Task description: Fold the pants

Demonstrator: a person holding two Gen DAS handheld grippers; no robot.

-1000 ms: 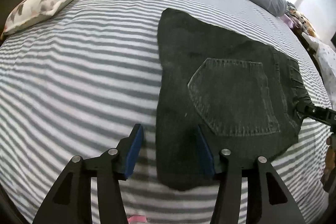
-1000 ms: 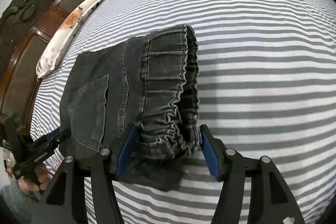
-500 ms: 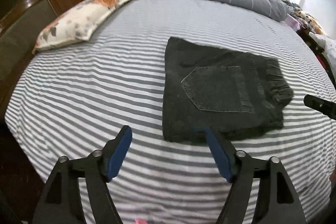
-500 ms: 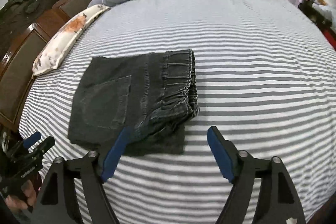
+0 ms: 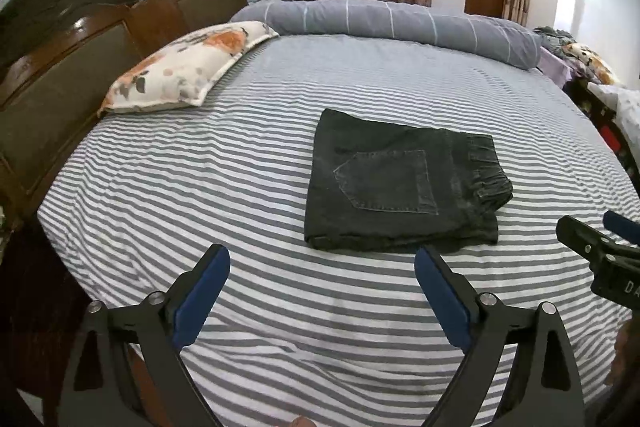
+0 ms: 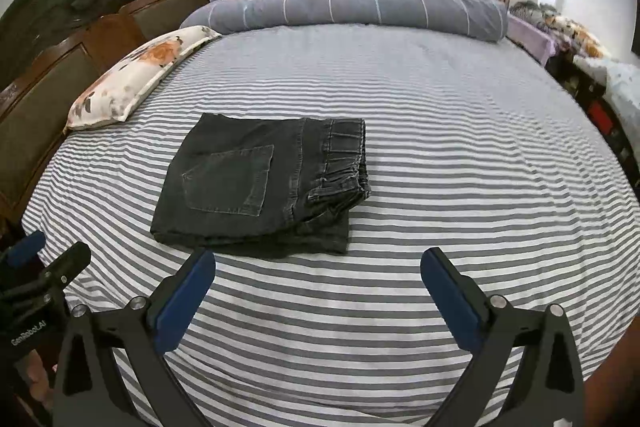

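Note:
The dark grey denim pants [image 5: 396,183] lie folded into a compact rectangle on the striped bed [image 5: 200,187], back pocket up, elastic waistband at the right. They also show in the right wrist view [image 6: 264,183]. My left gripper [image 5: 322,277] is open and empty, held back from the pants' near edge. My right gripper [image 6: 318,279] is open and empty, also back from the near edge. Each gripper shows at the edge of the other's view.
A floral pillow [image 5: 188,67] lies at the back left by the dark wooden headboard [image 5: 80,27]. A grey rolled duvet [image 5: 400,21] runs along the far edge. Clutter [image 5: 600,99] stands beside the bed on the right.
Both grippers have let go of the pants, opened wide and pulled back and up from the bed. The folded pants stay where they lay.

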